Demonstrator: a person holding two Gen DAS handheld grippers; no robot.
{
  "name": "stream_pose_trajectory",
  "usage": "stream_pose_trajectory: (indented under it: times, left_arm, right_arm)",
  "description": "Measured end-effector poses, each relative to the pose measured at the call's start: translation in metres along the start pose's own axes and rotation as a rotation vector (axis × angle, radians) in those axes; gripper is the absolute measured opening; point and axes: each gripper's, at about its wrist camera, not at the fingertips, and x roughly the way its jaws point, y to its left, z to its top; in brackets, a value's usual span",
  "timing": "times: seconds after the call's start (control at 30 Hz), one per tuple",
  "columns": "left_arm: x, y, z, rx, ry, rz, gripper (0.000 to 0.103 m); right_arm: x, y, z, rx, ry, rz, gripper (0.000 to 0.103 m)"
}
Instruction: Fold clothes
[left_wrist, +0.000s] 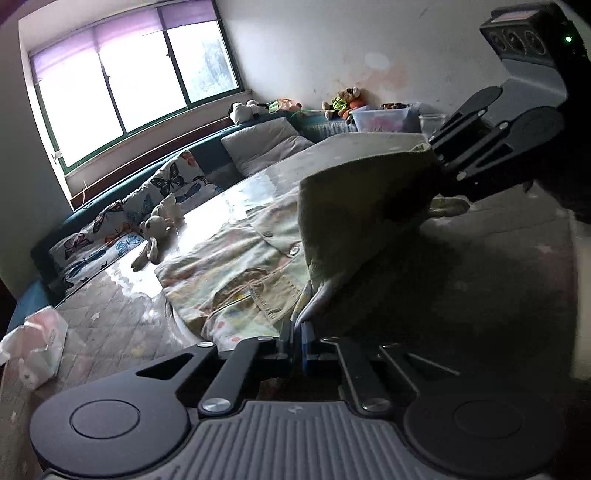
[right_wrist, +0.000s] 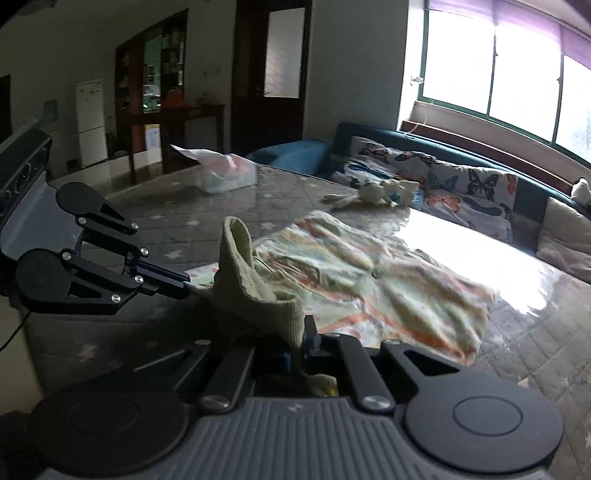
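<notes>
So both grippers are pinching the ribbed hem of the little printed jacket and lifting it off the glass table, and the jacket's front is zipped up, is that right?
Not quite. The jacket has no zip: the left wrist view shows round buttons down its front. The rest holds: the left gripper and right gripper are each shut on the ribbed hem, raised above the glass table.

The garment (right_wrist: 369, 284) is soft printed cloth with a ribbed knit cuff (right_wrist: 258, 295) of matt pale green, and small glossy buttons (left_wrist: 293, 251) sit on its front. It lies on a counter (right_wrist: 517, 332) whose quilted, star-patterned cloth is covered by a clear glossy sheet that throws back the window light. Each gripper (left_wrist: 297, 339) has matt black metal links with bright silver rivets and a ridged grey plastic body.
</notes>
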Motion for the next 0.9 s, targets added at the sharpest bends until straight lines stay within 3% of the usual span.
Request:
stream_pose_trajectory:
  times: [0.3,0.47,0.63,0.7,0.73,0.9]
  left_arm:
    - [-0.088,-0.027,-0.015,-0.022,-0.020,-0.053,0.002]
    - [-0.085,-0.028,-0.019,-0.022,-0.025,-0.041,0.003]
    - [-0.066,-0.038,-0.026,0.011,-0.015,-0.003,0.017]
    - [-0.057,-0.043,-0.029,0.036,-0.012,0.019,0.045]
    - [-0.053,-0.045,-0.030,0.049,-0.011,0.030,0.049]
    - [-0.031,-0.058,-0.037,0.111,-0.004,0.083,0.050]
  right_arm:
    - [-0.066,0.046,-0.008,-0.061,0.029,0.078,0.004]
    - [-0.068,0.051,-0.007,-0.055,0.021,0.062,0.003]
    - [-0.068,0.051,-0.001,-0.046,0.001,0.045,0.003]
    - [-0.067,0.051,0.001,-0.047,-0.002,0.040,0.003]
    - [-0.067,0.051,0.001,-0.048,-0.003,0.038,0.003]
    - [-0.068,0.051,0.001,-0.037,-0.016,0.028,0.003]
